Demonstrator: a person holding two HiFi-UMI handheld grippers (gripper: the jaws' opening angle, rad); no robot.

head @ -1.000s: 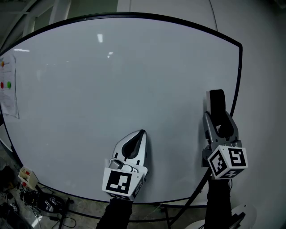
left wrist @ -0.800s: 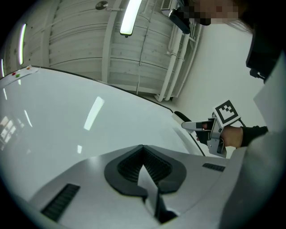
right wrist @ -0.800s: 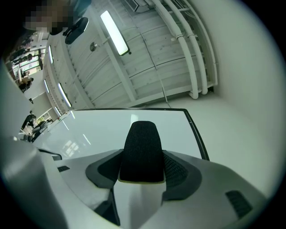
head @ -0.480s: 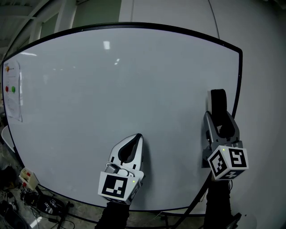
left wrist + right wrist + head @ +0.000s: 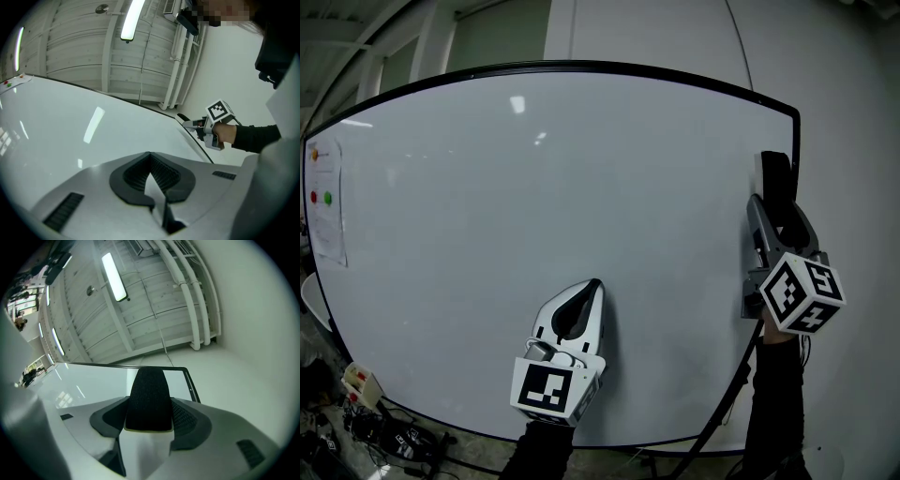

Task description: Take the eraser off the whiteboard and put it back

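The black eraser (image 5: 775, 178) sticks up out of my right gripper (image 5: 776, 211), which is shut on it near the whiteboard's (image 5: 534, 216) right edge. In the right gripper view the eraser (image 5: 149, 399) sits between the jaws, felt side toward the camera, with the whiteboard's (image 5: 93, 380) top right corner behind it. My left gripper (image 5: 581, 305) points up at the lower middle of the board, jaws together and empty. In the left gripper view its closed jaws (image 5: 150, 161) fill the bottom, and the right gripper (image 5: 194, 125) shows at the board's edge.
A sheet with red and green dots (image 5: 323, 202) hangs at the board's left edge. Cables and small boxes (image 5: 361, 403) lie on the floor under the board's stand. A white wall (image 5: 853, 141) runs to the right of the black frame (image 5: 797, 150).
My right gripper has risen with the eraser, moving up and right along the board's right edge. The left gripper has stayed about where it was.
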